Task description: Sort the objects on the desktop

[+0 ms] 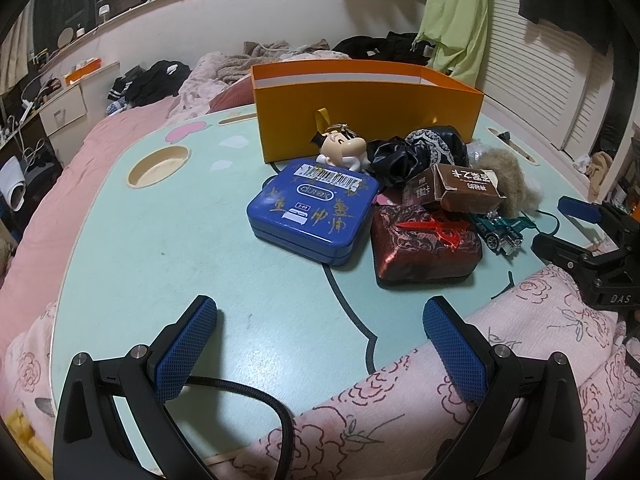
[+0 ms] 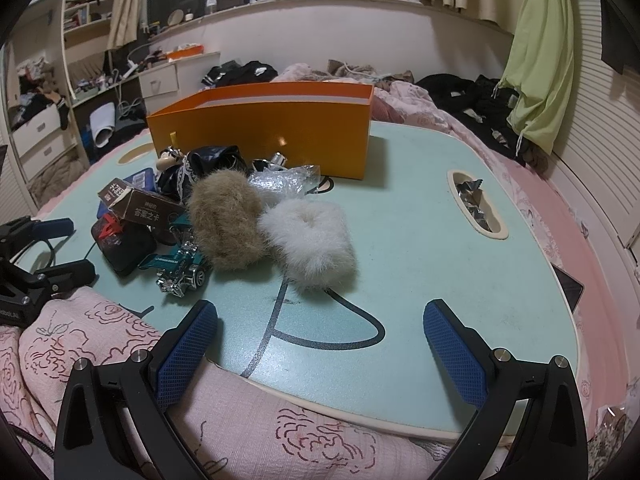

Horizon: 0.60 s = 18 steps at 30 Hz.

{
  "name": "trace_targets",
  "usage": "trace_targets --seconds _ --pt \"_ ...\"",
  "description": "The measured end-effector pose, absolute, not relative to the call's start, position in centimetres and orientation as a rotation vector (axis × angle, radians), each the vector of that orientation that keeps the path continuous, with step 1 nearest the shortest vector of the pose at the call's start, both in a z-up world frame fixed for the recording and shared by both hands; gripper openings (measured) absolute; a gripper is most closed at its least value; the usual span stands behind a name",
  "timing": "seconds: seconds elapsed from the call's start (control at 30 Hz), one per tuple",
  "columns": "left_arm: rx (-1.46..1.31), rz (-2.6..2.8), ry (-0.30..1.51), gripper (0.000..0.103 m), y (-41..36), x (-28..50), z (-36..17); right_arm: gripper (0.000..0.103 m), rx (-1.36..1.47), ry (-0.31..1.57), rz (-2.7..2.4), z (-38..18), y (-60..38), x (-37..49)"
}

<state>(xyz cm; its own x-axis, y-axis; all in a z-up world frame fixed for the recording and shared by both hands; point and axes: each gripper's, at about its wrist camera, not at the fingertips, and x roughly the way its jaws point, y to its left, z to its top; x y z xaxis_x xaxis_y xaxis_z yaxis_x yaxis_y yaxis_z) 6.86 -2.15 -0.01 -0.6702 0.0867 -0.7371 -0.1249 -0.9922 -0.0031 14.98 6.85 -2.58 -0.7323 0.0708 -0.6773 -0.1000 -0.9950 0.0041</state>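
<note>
Both grippers, left (image 1: 320, 344) and right (image 2: 320, 346), are held open, empty; nothing is seen sorted into the orange cardboard box (image 2: 272, 136) at the desk's far edge.

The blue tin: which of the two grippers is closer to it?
Left, probably. The left gripper hangs open just in front of the blue tin, over bare table. The right gripper sits off to the side, facing the white furry scrunchie, with the clutter pile between it and the tin.
</note>
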Motion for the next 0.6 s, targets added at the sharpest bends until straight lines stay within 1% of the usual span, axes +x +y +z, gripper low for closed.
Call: trace_targets --seconds 0.6 --pt "-1.220 2.751 0.078 0.103 -2.28 6.72 0.14 0.103 -1.109 0.058 2.850 -2.75 7.08 14.81"
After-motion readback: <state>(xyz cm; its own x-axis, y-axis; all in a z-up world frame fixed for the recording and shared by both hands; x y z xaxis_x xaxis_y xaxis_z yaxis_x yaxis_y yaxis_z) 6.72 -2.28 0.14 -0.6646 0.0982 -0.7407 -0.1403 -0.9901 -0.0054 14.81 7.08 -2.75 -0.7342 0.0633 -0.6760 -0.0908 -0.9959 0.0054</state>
